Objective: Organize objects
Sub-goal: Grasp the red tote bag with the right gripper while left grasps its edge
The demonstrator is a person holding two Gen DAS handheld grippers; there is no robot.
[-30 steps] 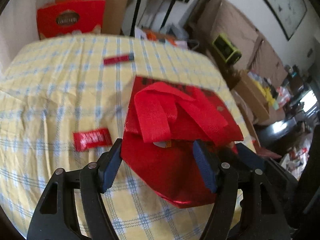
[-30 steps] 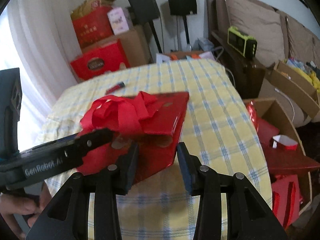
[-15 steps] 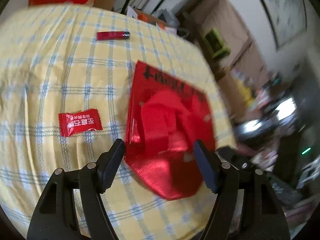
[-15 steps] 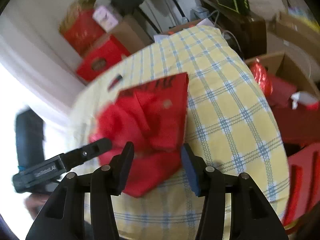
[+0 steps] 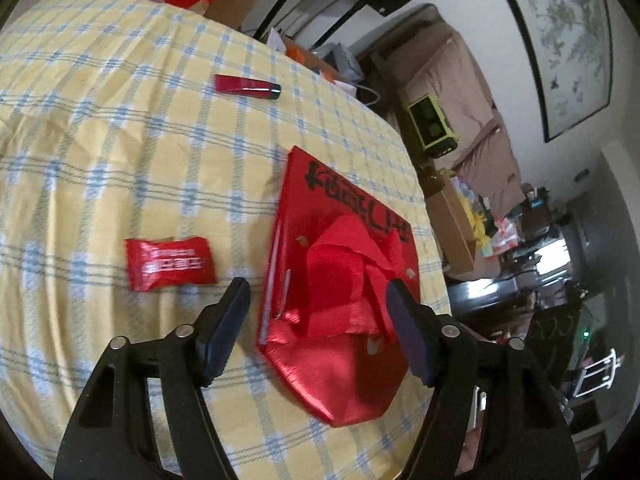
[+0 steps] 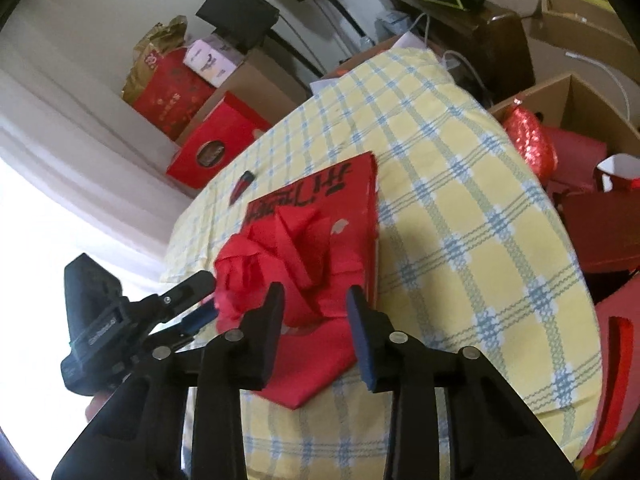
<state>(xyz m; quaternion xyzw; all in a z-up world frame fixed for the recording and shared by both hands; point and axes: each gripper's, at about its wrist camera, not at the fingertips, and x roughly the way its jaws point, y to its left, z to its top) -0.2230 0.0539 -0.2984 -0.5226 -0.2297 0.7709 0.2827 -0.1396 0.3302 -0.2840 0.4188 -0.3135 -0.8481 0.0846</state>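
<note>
On the tabletop (image 5: pixel 100 152), under a yellow cloth checked in blue, a red bag (image 5: pixel 344 280) lies flat near the right edge with its ribbon handles bunched on top, a candy (image 5: pixel 170 265) just left of it and a red stick (image 5: pixel 245 86) well apart toward the far side. Left tongs (image 5: pixel 318 312) are closing but spread, straddling the bag's near end without pressing; right tongs (image 6: pixel 316 308) are closing over the handles, pads not seen pressing. Beyond the tabletop: red boxes (image 6: pixel 216 148), black speakers (image 6: pixel 238 14), a covered sofa (image 5: pixel 460 92), a framed picture (image 5: pixel 568 40), an open carton (image 6: pixel 576 120).
</note>
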